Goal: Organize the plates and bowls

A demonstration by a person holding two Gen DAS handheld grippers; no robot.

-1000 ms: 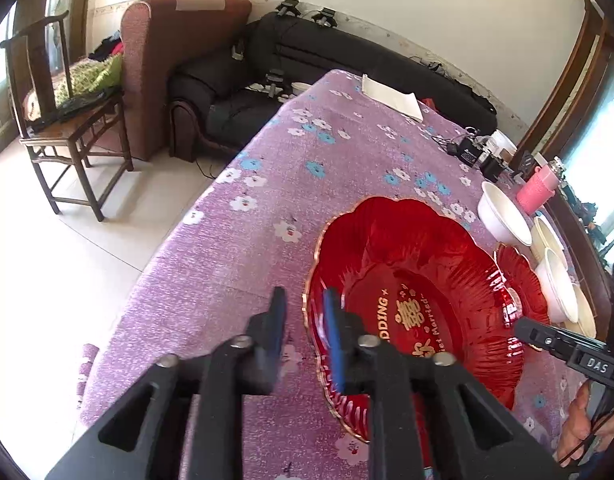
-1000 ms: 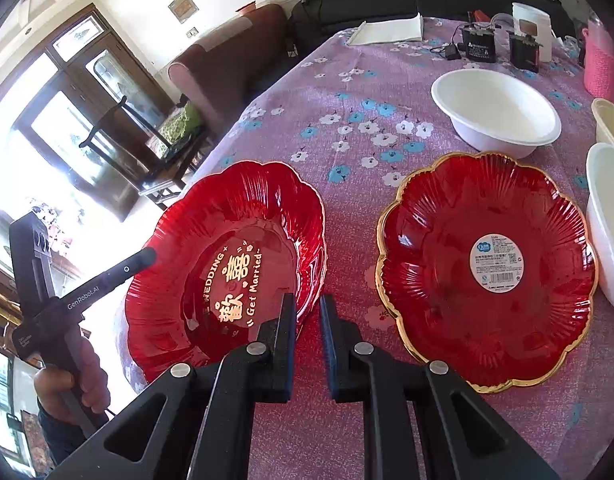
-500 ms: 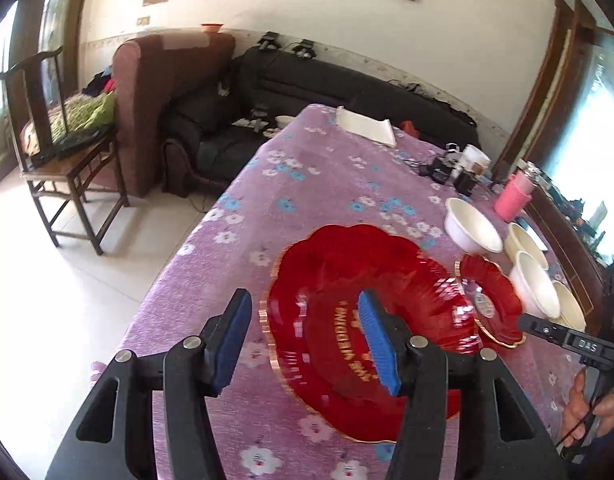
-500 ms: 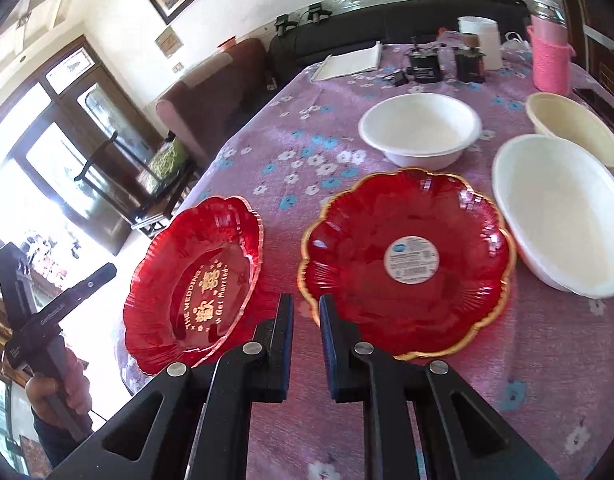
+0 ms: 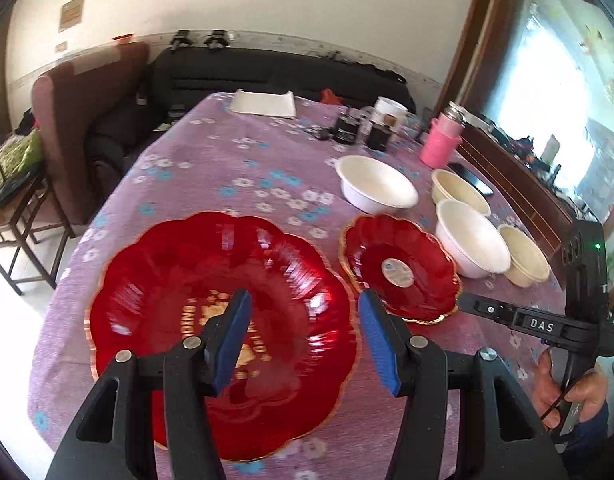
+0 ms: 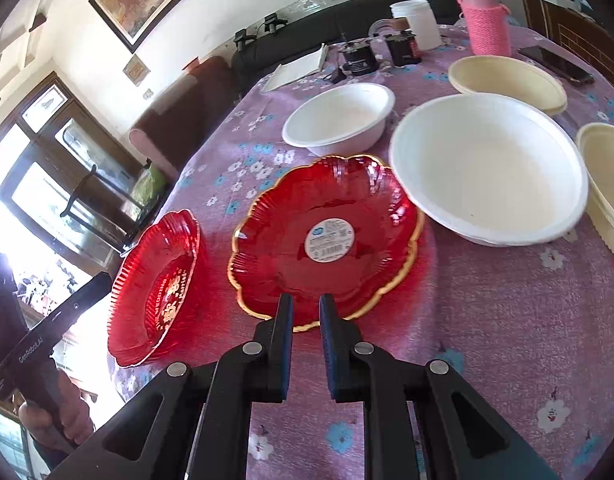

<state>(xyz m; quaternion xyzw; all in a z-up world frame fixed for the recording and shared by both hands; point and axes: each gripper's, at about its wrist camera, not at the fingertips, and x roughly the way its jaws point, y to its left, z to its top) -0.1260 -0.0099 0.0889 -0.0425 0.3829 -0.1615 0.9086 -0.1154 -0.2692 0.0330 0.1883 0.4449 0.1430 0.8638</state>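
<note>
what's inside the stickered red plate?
Only a round white sticker at the centre of the stickered plate. The right tool's fingers cover part of its near rim.

White walls; black sofa (image 5: 275, 72) beyond the table, brown armchair (image 5: 83, 120) left; bright window (image 5: 555, 92) right.

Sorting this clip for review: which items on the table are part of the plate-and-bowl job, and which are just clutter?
Job items: red plate with gold lettering; red plate with a sticker; two white bowls; two cream bowls.

Just lying about: pink flask; white cup; phone; white paper; black gadgets.
</note>
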